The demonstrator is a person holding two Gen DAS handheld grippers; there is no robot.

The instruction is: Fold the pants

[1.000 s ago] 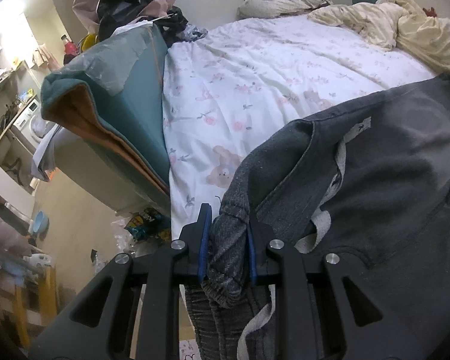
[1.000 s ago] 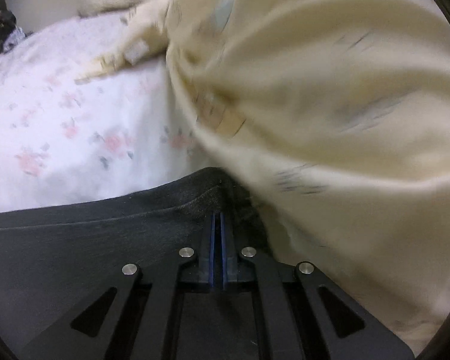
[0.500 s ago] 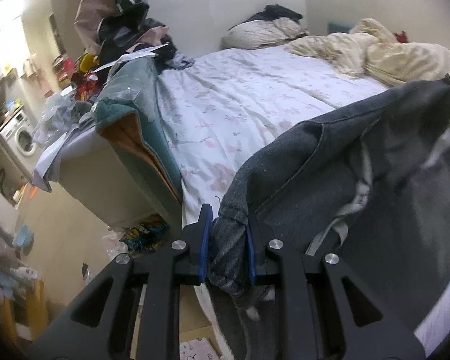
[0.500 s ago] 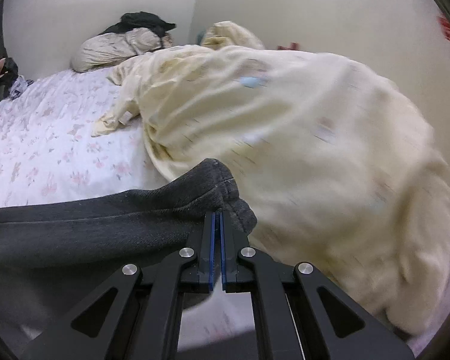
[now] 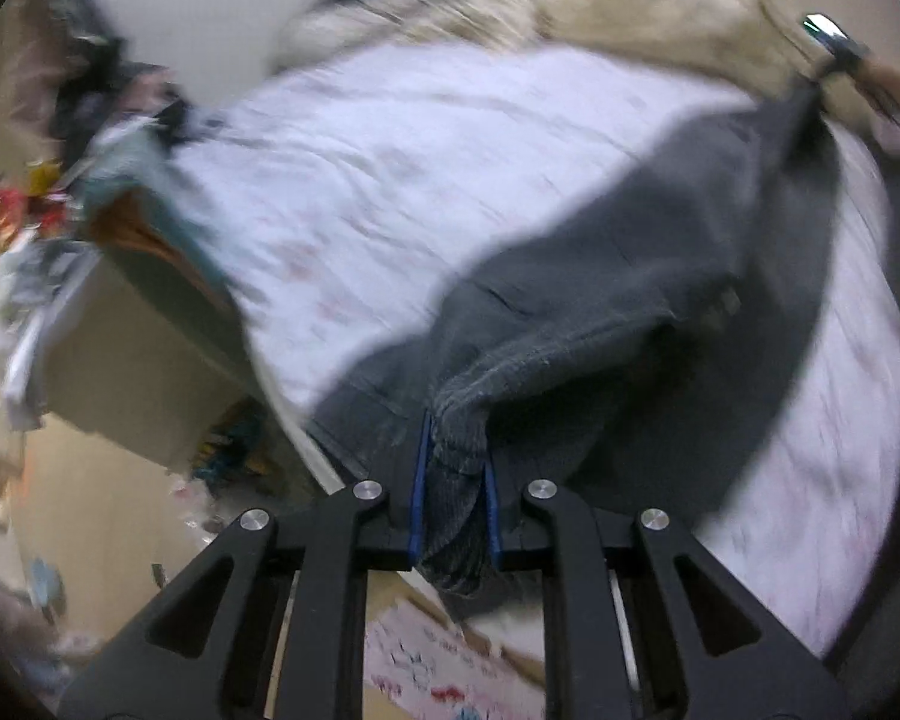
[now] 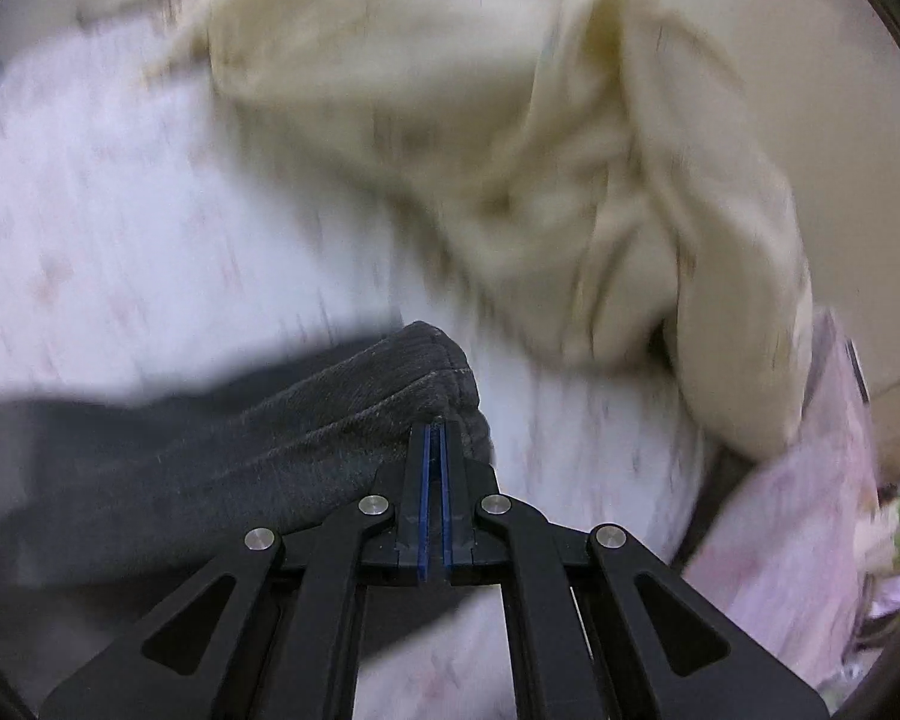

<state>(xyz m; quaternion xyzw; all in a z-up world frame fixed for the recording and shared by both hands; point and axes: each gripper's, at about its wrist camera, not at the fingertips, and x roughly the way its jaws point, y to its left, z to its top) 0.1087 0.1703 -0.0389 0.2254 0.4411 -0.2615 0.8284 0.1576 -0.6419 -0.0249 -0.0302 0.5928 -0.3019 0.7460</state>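
Dark grey pants [image 5: 648,276] hang stretched above the bed between my two grippers. My left gripper [image 5: 455,420] pinches a thick bunch of the ribbed waistband, and its jaws are closing tighter on the cloth. In the right wrist view my right gripper [image 6: 435,427] is shut on a ribbed hem corner of the pants [image 6: 354,414]. At the far right of the left wrist view the pants' other end rises to the right gripper [image 5: 810,90], held by a hand with a wrist watch [image 5: 840,48]. Both views are blurred by motion.
The bed's white floral sheet [image 5: 426,168] lies under the pants. A cream duvet [image 6: 510,138] is heaped at the right and far side. A teal and orange cover [image 5: 150,228] drapes the bed's left edge, with cluttered floor [image 5: 120,480] below. A lilac cloth [image 6: 810,480] lies at the right.
Both grippers have swung across the bed with the pants, drawing them out taut and slightly higher. The left view has rolled, and the drawstring is out of sight.
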